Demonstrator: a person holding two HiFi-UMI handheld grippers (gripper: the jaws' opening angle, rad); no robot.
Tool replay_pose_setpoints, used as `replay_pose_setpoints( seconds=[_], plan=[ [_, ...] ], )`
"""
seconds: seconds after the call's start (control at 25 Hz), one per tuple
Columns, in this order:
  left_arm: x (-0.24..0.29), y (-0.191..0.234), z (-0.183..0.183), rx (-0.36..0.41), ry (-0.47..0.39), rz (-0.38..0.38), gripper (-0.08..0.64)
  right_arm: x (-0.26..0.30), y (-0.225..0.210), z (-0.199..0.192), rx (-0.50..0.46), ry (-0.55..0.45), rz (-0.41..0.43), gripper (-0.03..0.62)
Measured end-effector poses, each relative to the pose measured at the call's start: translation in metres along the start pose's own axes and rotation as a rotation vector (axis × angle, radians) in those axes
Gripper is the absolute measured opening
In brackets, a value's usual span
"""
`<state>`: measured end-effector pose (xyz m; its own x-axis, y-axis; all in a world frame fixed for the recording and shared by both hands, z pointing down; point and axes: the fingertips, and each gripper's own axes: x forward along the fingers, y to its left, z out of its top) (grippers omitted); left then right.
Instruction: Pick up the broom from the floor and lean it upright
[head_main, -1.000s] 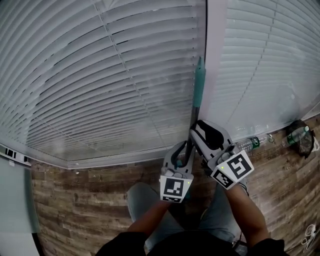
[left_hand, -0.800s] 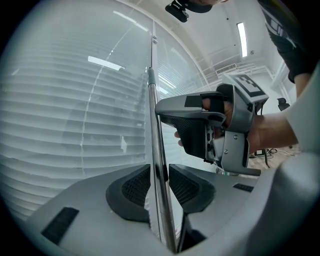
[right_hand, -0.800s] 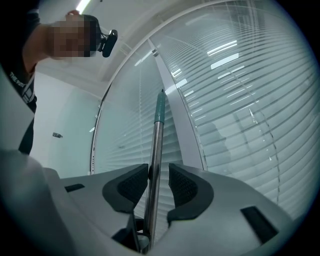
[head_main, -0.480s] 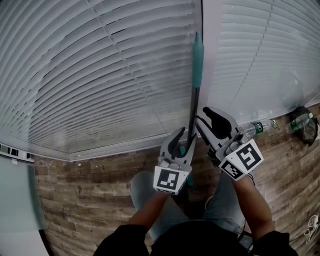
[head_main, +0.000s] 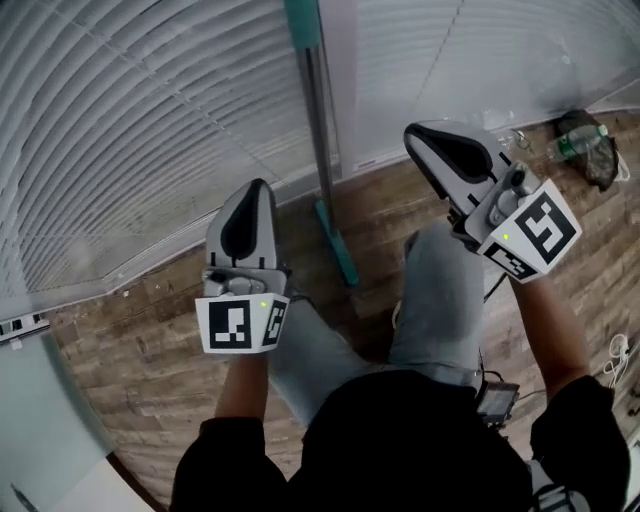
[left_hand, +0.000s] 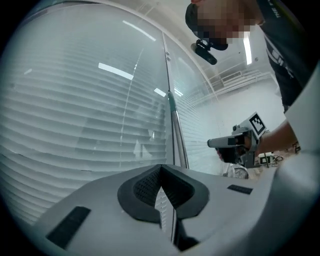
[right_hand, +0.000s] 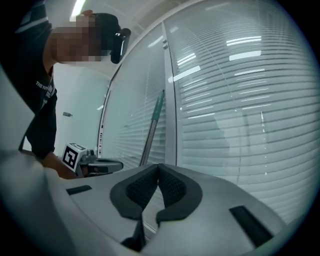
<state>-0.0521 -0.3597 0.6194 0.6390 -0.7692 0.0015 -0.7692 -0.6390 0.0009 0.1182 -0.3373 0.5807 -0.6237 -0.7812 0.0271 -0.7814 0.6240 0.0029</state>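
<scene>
Both sets of fingers have just closed on nothing: left gripper (head_main: 252, 190), right gripper (head_main: 418, 135). Ahead between them, the teal-gripped grey broom (head_main: 320, 130) leans upright against the white window frame (head_main: 342, 80), seemingly nearer the left.

A black short-sleeved shirt (head_main: 400, 450) and grey trousers (head_main: 445, 290) fill the lower centre; the pale grey left gripper (head_main: 256, 190) and right gripper (head_main: 415, 135) each bear 1 black-and-white marker cube (head_main: 240, 325).

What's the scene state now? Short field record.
broom: upright, leaning on the pillar between the blinds, head on the floor, not gripped
left gripper: fingers just closed, shut, empty
right gripper: fingers just closed, shut, empty
floor: wood; bottle at the wall, right of the broom
</scene>
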Motion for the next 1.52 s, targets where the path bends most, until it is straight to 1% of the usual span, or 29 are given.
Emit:
replay_pose_setpoints(
  seconds=[0.08, 0.12, 0.2, 0.24, 0.28, 0.32, 0.36, 0.4, 0.44, 0.48, 0.52, 0.56, 0.6, 0.68, 0.72, 0.8, 0.84, 0.88, 0.96, 1.0, 1.04, 1.12, 1.24, 1.28, 1.4, 1.48, 1.52],
  plan=[
    [-0.005, 0.007, 0.006, -0.028, 0.054, 0.039, 0.023, -0.012, -0.019, 0.002, 0.039, 0.061, -0.015, 0.020],
    [-0.011, 0.004, 0.012, -0.048, 0.087, 0.043, 0.023, -0.023, -0.022, 0.007, 0.068, 0.100, -0.031, 0.020],
    [-0.025, -0.006, 0.031, -0.059, 0.156, 0.027, 0.023, -0.045, -0.021, 0.022, 0.096, 0.183, -0.055, 0.020],
    [-0.030, -0.012, 0.043, -0.069, 0.174, 0.009, 0.023, -0.053, -0.020, 0.034, 0.096, 0.211, -0.062, 0.020],
    [-0.036, -0.018, 0.055, -0.105, 0.172, -0.023, 0.023, -0.058, -0.020, 0.048, 0.097, 0.229, -0.068, 0.020],
    [-0.043, -0.028, 0.065, -0.174, 0.152, -0.081, 0.022, -0.062, -0.019, 0.062, 0.102, 0.242, -0.069, 0.020],
    [-0.053, -0.043, 0.072, -0.253, 0.123, -0.174, 0.023, -0.066, -0.015, 0.074, 0.111, 0.259, -0.064, 0.020],
    [-0.066, -0.059, 0.075, -0.304, 0.102, -0.282, 0.023, -0.071, -0.006, 0.085, 0.122, 0.283, -0.050, 0.020],
    [-0.077, -0.071, 0.071, -0.308, 0.104, -0.368, 0.023, -0.078, 0.004, 0.095, 0.131, 0.306, -0.035, 0.020],
    [-0.080, -0.076, 0.061, -0.280, 0.129, -0.408, 0.023, -0.084, 0.011, 0.104, 0.133, 0.325, -0.026, 0.020],
    [-0.075, -0.078, 0.048, -0.253, 0.160, -0.412, 0.023, -0.091, 0.012, 0.113, 0.123, 0.344, -0.025, 0.020],
    [-0.068, -0.076, 0.038, -0.248, 0.185, -0.395, 0.023, -0.099, 0.012, 0.119, 0.101, 0.368, -0.022, 0.020],
    [-0.065, -0.069, 0.032, -0.264, 0.205, -0.372, 0.023, -0.104, 0.015, 0.123, 0.083, 0.392, -0.013, 0.020],
    [-0.064, -0.035, 0.021, -0.316, 0.245, -0.322, 0.023, -0.109, 0.029, 0.127, 0.075, 0.421, 0.010, 0.020],
    [-0.061, -0.012, 0.011, -0.327, 0.275, -0.279, 0.023, -0.109, 0.034, 0.133, 0.077, 0.425, 0.017, 0.020],
    [-0.060, 0.032, -0.002, -0.333, 0.340, -0.168, 0.023, -0.112, 0.040, 0.149, 0.091, 0.430, 0.015, 0.020],
    [-0.066, 0.049, 0.000, -0.334, 0.365, -0.124, 0.023, -0.113, 0.044, 0.158, 0.102, 0.433, 0.011, 0.020],
    [-0.076, 0.062, 0.008, -0.332, 0.382, -0.096, 0.023, -0.115, 0.048, 0.167, 0.115, 0.434, 0.006, 0.020],
    [-0.095, 0.076, 0.039, -0.312, 0.400, -0.077, 0.023, -0.116, 0.049, 0.188, 0.143, 0.426, -0.012, 0.020],
    [-0.104, 0.071, 0.063, -0.301, 0.400, -0.079, 0.023, -0.119, 0.046, 0.203, 0.159, 0.421, -0.023, 0.020],
    [-0.116, 0.061, 0.091, -0.298, 0.402, -0.083, 0.023, -0.122, 0.043, 0.220, 0.174, 0.413, -0.033, 0.020],
    [-0.143, 0.031, 0.161, -0.310, 0.404, -0.084, 0.023, -0.130, 0.041, 0.259, 0.194, 0.387, -0.049, 0.020],
    [-0.176, -0.022, 0.264, -0.356, 0.372, -0.066, 0.023, -0.149, 0.046, 0.320, 0.211, 0.351, -0.066, 0.020],
    [-0.181, -0.037, 0.294, -0.356, 0.358, -0.063, 0.023, -0.155, 0.049, 0.338, 0.216, 0.340, -0.068, 0.020],
    [-0.179, -0.068, 0.373, -0.290, 0.287, -0.050, 0.023, -0.167, 0.058, 0.383, 0.236, 0.297, -0.060, 0.020],
    [-0.173, -0.082, 0.417, -0.242, 0.230, -0.035, 0.023, -0.173, 0.067, 0.407, 0.249, 0.272, -0.043, 0.020],
    [-0.171, -0.090, 0.436, -0.222, 0.204, -0.034, 0.023, -0.176, 0.072, 0.417, 0.241, 0.264, -0.037, 0.020]
  ],
)
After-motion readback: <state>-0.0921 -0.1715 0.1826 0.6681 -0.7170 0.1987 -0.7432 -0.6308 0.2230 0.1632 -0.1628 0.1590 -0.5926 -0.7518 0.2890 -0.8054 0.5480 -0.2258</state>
